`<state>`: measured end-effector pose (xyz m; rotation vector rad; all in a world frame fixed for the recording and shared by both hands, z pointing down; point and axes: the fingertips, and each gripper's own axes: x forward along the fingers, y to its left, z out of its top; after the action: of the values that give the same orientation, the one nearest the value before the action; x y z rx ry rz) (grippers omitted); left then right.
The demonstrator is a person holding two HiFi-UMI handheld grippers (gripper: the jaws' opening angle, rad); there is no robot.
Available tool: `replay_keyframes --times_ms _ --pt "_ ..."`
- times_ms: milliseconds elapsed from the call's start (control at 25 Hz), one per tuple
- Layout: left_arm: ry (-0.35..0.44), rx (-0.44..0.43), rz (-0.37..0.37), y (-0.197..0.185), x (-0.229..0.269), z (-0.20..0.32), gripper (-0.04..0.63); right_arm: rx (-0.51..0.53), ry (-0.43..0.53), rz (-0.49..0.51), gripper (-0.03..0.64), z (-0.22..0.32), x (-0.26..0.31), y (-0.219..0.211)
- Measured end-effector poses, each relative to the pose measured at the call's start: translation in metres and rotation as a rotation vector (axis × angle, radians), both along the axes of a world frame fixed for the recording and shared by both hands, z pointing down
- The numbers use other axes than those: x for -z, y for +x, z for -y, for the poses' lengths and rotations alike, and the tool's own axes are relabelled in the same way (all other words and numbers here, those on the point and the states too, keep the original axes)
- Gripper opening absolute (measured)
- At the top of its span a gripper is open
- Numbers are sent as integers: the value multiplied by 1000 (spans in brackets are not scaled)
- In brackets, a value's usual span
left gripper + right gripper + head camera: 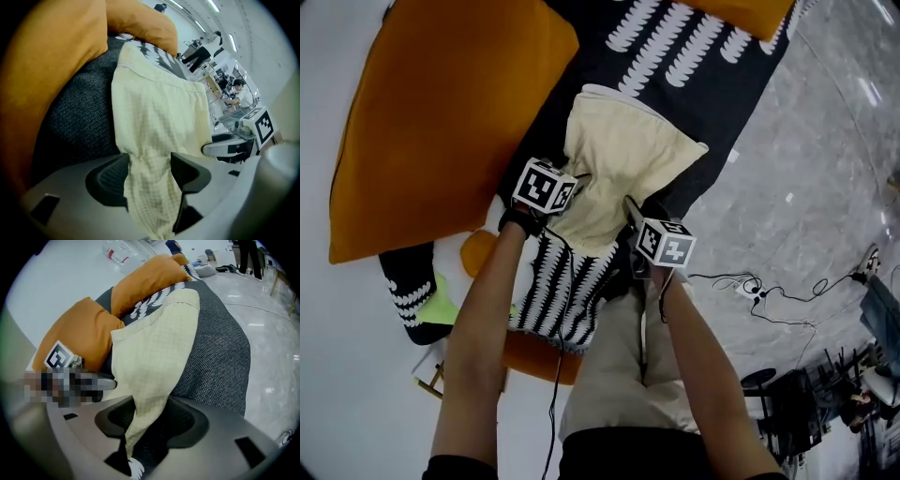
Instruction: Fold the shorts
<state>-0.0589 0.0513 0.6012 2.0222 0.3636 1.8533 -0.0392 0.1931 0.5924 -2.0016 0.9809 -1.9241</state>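
A person stands over a dark grey seat (220, 352) and reaches down with a gripper in each hand. Pale yellow shorts (623, 159) lie across the middle of the seat. They sit between a large orange pillow (441, 112) on the left and the seat's right edge. Beyond that edge is a grey marble floor (806, 187). The far end of the shorts lies flat and nearly reaches a band of white pattern (675, 42) on the seat. A second orange pillow (750, 14) sits at the far right corner. The near end of the shorts is gathered up where the two grippers meet it, close to the seat's near edge.

The left gripper (150, 176) points steeply down at the near left part of the shorts. Its jaws stand partly apart. A bunched fold of the yellow cloth fills the gap between them and touches both pads, without looking tightly squeezed.

The right gripper (152, 420) is just beside it, at the near right part of the shorts. Its jaws are also partly apart. A strip of the cloth runs down between them and rests against the left jaw. A dark gap separates the cloth from the right jaw, so it is not clamped.

Both marker cubes face up in the head view. The person's beige trousers (623, 366) show below the arms. A thin cable (750, 284) trails over the floor at the right.
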Motion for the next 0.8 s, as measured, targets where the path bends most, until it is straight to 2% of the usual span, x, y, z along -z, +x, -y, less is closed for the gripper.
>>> replay_keyframes --times_ms 120,200,280,320,360,440,640,800 --pt "34 -87 -39 5 -2 -13 295 11 17 6 140 -4 -3 2" --pt "49 -102 -47 3 -5 -22 278 15 32 19 79 -7 -1 -3" --pt "15 -26 -35 1 -5 -26 185 34 33 18 44 -8 4 -9" --pt "-25 20 -24 1 -3 -29 112 53 35 14 41 -8 6 -11" --pt "-70 59 -19 4 1 -31 75 70 41 11 40 -7 9 -10" --pt "-149 118 -49 13 15 -35 61 85 76 9 37 -7 18 -2" --pt "-266 264 -273 26 110 -45 60 59 236 -19 35 -25 99 23" --pt "-280 266 -454 57 179 -46 61 106 325 -110 35 -26 166 76"
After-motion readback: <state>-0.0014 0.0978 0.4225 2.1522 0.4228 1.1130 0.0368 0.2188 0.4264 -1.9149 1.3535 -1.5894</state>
